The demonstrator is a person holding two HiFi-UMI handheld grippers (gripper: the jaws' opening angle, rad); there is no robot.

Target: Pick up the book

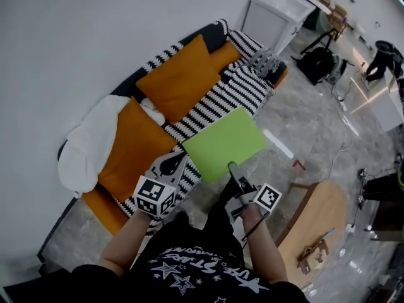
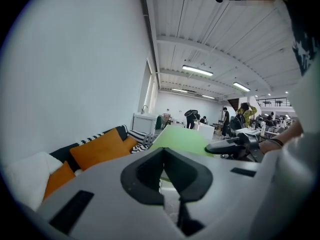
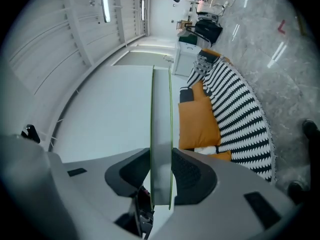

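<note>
Sticking out from the right claw [image 3: 161,164], clamped green book [image 1: 224,142].

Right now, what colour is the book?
The book is light green; head view shows it best.

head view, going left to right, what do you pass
white blanket → left gripper → book → wooden table

Book [image 1: 224,142] over sofa [image 1: 101,208] front edge, cushions [image 1: 180,77] on sofa, cabinet [image 1: 271,14] behind sofa, table [image 1: 322,213] at right
</note>
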